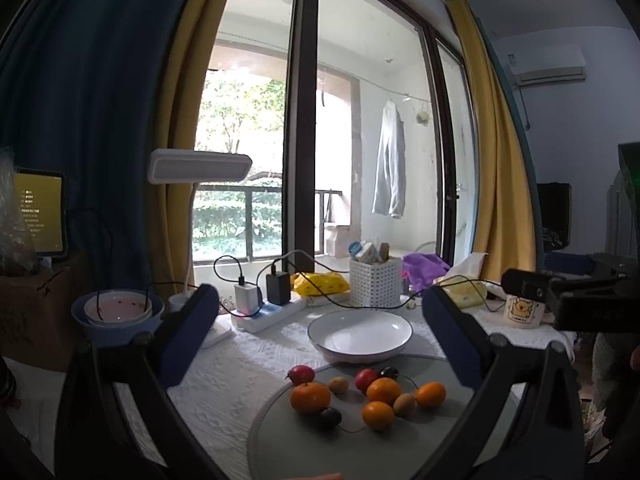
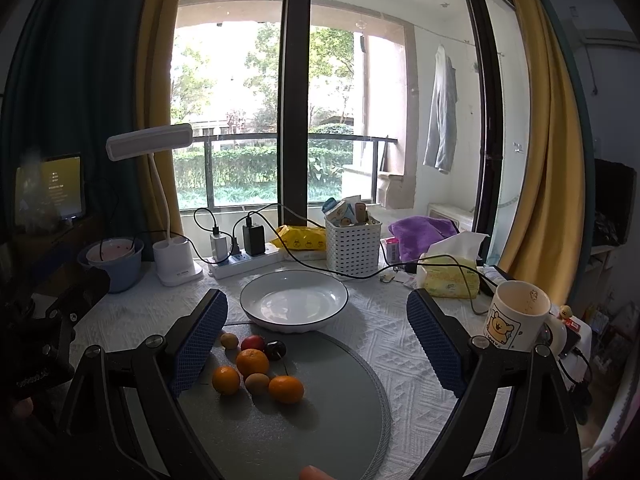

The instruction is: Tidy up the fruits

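My left claw (image 1: 320, 316) is spread wide with nothing between its blue pads, and my right claw (image 2: 318, 320) is just as wide and just as empty, so I judge the sorting has not begun. Both hang above the near side of the counter (image 1: 240, 364), looking across it toward the window. Just past and below my left claw's fingertips the fruit lies loose on the round grey mat (image 1: 280, 440): four oranges, the biggest (image 1: 310, 397) at the left of the bunch, a red fruit (image 1: 301, 374) at its far-left edge, a second red fruit (image 1: 365, 378), two small tan fruits (image 1: 339, 384) and two dark ones (image 1: 330, 417). From my right claw the same cluster sits low and to the left, near the left pad, the closest orange (image 2: 285, 389) nearer the middle. Beyond the fruit, touching the mat's far edge, the white plate (image 1: 360, 354) holds nothing. As I read it, every piece is left to move.
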Motion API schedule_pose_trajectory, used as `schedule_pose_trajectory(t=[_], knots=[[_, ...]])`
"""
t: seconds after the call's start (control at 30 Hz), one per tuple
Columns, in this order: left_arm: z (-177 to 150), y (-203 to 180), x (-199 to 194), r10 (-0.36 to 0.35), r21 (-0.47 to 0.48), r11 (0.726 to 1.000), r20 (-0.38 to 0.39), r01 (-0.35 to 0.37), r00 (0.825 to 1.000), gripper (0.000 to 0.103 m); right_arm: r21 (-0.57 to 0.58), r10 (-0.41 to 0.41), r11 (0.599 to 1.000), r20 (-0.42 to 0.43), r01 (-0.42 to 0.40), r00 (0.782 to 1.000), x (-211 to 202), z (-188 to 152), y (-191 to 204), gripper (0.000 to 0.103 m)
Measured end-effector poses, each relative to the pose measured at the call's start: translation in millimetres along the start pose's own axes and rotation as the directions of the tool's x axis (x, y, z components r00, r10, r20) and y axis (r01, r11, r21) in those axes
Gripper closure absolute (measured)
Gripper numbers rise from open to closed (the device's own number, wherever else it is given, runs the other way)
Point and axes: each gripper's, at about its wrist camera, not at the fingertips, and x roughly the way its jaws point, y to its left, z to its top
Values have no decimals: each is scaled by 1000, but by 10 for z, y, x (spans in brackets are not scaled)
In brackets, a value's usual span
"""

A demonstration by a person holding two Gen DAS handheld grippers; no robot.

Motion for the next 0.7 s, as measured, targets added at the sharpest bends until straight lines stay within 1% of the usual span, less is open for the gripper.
schedule_pose_trajectory(t=[0.57, 0.7], knots=[[0, 17, 5, 8, -10, 1000, 1, -8, 1000, 1, -2, 0, 1000, -3, 0, 1000, 27, -9, 16, 10], [2, 4, -22, 9, -5, 1000, 11, -9, 1000, 1, -9, -7, 1000, 9, 7, 1000, -3, 3, 16, 10]])
